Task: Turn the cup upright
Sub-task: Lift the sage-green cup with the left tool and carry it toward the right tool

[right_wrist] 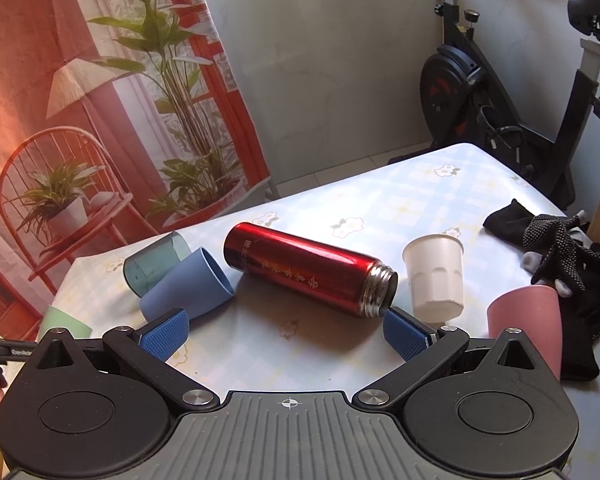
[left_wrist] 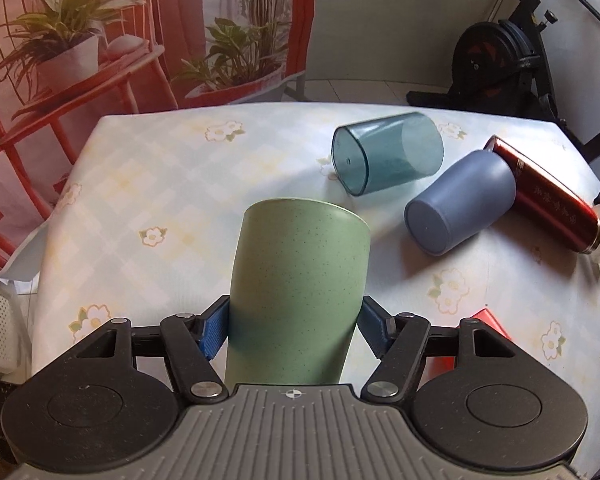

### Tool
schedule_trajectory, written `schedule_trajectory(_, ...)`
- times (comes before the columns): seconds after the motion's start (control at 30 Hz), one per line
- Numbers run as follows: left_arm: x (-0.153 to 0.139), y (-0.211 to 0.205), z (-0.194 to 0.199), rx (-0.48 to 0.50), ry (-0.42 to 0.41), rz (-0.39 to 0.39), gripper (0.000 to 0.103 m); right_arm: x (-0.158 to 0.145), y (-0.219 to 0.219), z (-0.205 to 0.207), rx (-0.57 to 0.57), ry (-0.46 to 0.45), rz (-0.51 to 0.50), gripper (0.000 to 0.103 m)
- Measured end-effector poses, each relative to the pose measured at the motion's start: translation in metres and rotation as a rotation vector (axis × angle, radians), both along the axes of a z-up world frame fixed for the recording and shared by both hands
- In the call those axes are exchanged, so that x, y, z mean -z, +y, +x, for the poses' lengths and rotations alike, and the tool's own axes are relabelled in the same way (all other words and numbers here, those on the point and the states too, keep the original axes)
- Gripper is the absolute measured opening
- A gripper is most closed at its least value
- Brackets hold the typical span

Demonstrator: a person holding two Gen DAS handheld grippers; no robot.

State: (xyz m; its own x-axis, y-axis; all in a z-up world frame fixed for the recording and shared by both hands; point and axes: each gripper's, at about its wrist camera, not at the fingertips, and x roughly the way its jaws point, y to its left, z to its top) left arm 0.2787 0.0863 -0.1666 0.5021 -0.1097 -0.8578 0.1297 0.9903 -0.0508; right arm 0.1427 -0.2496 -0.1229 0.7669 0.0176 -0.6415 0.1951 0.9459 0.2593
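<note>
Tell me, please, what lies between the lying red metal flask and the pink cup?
A white plastic cup stands between the red flask and pink cup, seen in the right wrist view.

Bare tablecloth (left_wrist: 148, 184) fills the left and middle of the left wrist view, while the teal tumbler (left_wrist: 388, 152), blue cup (left_wrist: 460, 204) and red flask (left_wrist: 544, 196) crowd together at upper right.

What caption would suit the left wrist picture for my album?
Left hand-held gripper clasps a green cup above a floral tablecloth; three more vessels lie tipped over beyond.
</note>
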Motion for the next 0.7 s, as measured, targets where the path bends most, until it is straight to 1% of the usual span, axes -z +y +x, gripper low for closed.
schedule_trajectory(0.07,-0.017,-0.002,-0.008,-0.007,-0.023,-0.009,0.07,-0.004,-0.001,-0.004,0.003,-0.01,0.006,0.103)
schedule_trajectory(0.2,-0.045,-0.02,-0.035,0.017,-0.064,0.01,0.07,-0.013,-0.003,-0.017,0.007,-0.031,0.003,0.103)
schedule_trajectory(0.33,-0.06,-0.048,-0.069,0.047,-0.085,-0.012,0.07,-0.017,-0.005,-0.033,0.008,-0.037,-0.002,0.103)
schedule_trajectory(0.47,-0.055,-0.082,-0.098,0.072,-0.087,-0.065,0.07,-0.017,-0.008,-0.053,0.009,-0.032,-0.026,0.103)
schedule_trajectory(0.57,-0.04,-0.111,-0.116,0.108,-0.092,-0.108,0.07,-0.014,-0.013,-0.066,0.01,-0.014,-0.048,0.103)
schedule_trajectory(0.63,-0.025,-0.131,-0.126,0.127,-0.069,-0.144,0.07,-0.012,-0.016,-0.075,0.008,-0.002,-0.067,0.103)
schedule_trajectory(0.7,-0.011,-0.149,-0.131,0.142,-0.055,-0.154,0.07,-0.01,-0.019,-0.082,0.01,0.007,-0.087,0.103)
